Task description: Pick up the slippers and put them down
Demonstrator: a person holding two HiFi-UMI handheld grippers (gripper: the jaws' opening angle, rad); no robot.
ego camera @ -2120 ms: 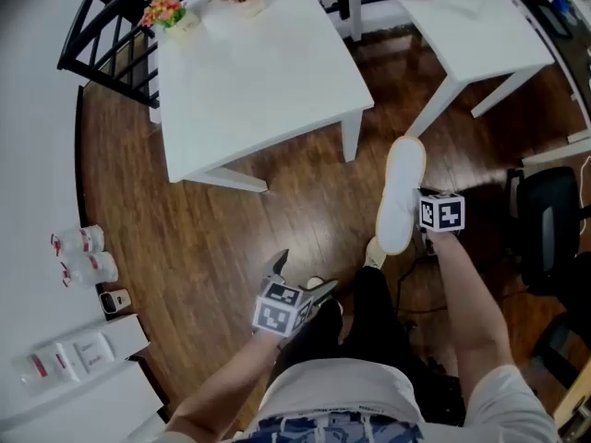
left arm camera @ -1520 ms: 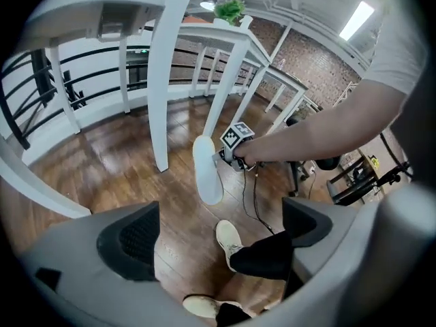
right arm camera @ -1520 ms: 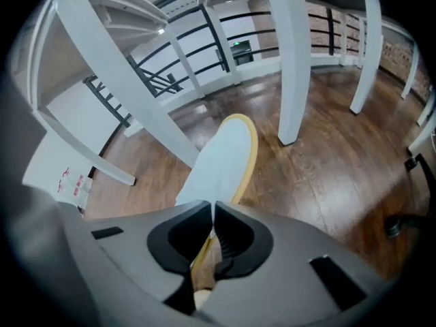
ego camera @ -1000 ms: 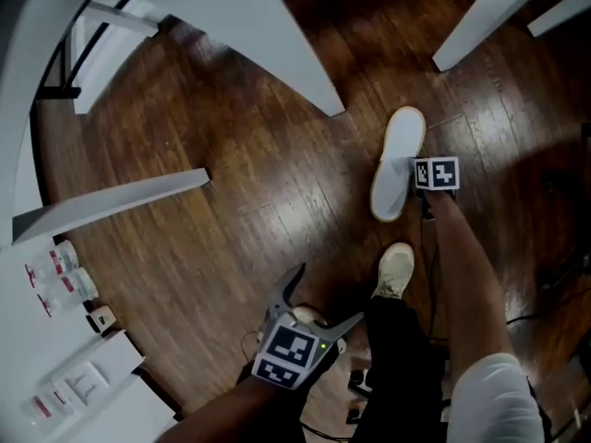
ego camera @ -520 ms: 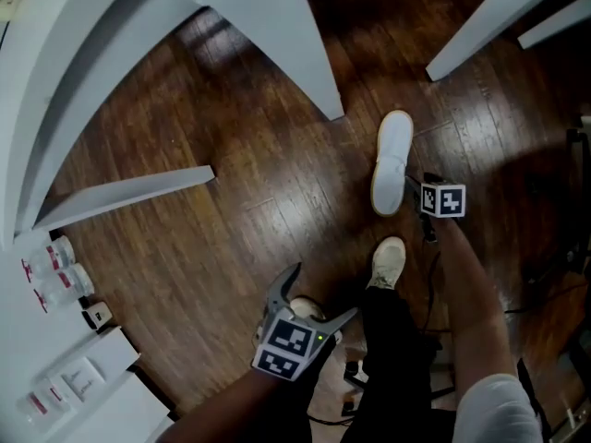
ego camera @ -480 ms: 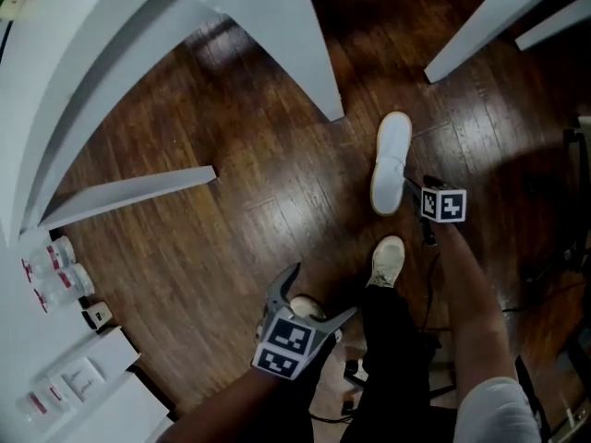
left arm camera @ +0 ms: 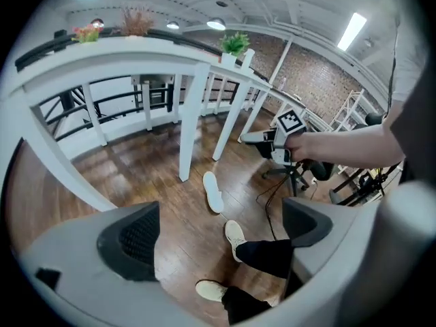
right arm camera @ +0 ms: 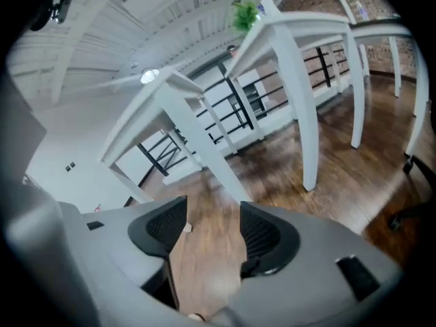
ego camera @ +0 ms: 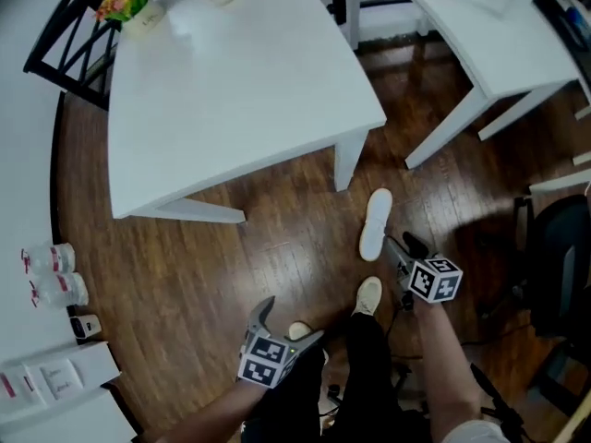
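One white slipper lies flat on the dark wood floor by a table leg; it also shows in the left gripper view as the slipper. My right gripper hangs just right of it and above it, apart from it. Seen in its own view, the right gripper is open, with only floor between its pads. My left gripper hovers lower left, over the person's shoes. In its own view the left gripper stands wide open and empty. No second slipper is in view.
A white table fills the upper left and a second white table the upper right. An office chair stands at the right. Bottles and boxes sit at the left edge. The person's shoes stand below the slipper, with cables nearby.
The right gripper lowered the slipper to the floor, let go and opened. Both grippers have risen away, and the head view has pulled up from the floor.
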